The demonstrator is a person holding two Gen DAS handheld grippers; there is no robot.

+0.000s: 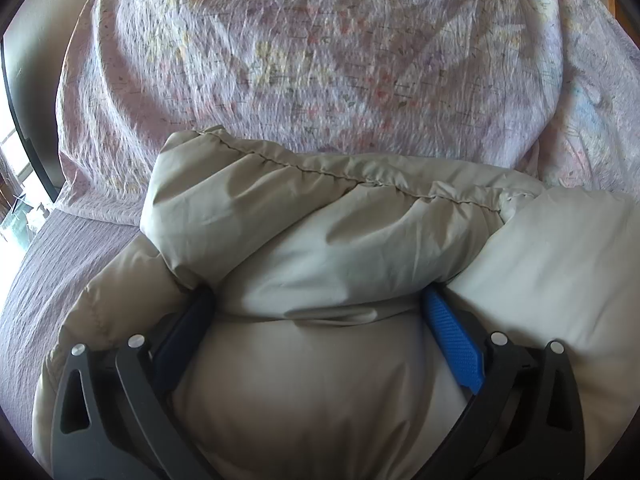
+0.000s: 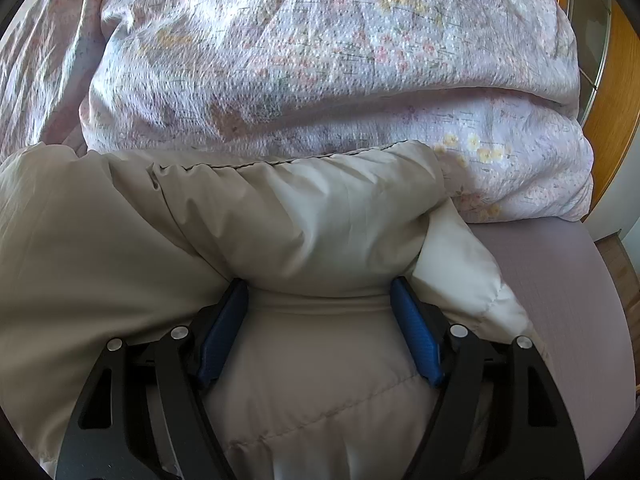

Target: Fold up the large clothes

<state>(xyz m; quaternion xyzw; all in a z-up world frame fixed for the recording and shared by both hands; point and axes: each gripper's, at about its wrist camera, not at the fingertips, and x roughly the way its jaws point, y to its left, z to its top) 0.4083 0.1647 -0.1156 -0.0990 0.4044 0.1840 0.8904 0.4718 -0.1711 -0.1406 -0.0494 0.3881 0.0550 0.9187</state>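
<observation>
- Left gripper (image 1: 316,292): clenched on a thick roll of the beige puffer jacket (image 1: 320,232); blue pads (image 1: 452,344) bite either side, padding bulges between the jaws.
- Jacket lies on the bed, right in front of and under this gripper; the stitched hem edge (image 1: 280,162) sits just past the fingertips.
- Floral quilt (image 1: 320,60) is piled beyond the jacket, touching its far edge. Purple sheet (image 1: 60,248) shows off to this gripper's left.
- Right gripper (image 2: 320,286): same story, clamped on a fat bunch of the jacket (image 2: 300,216), pads (image 2: 416,332) pressed into the fabric on both sides.
- Bare sheet (image 2: 560,280) to this gripper's right, quilt (image 2: 320,60) ahead.
- My read: mid-fold, both ends of one folded edge held.
- To do it well: I move both grippers level and together, keep the seam straight, and lay the fold short of the quilt.
- Risk: slick puffy fabric may slip out, and the fold may spring back, so I'd press down before letting go.
</observation>
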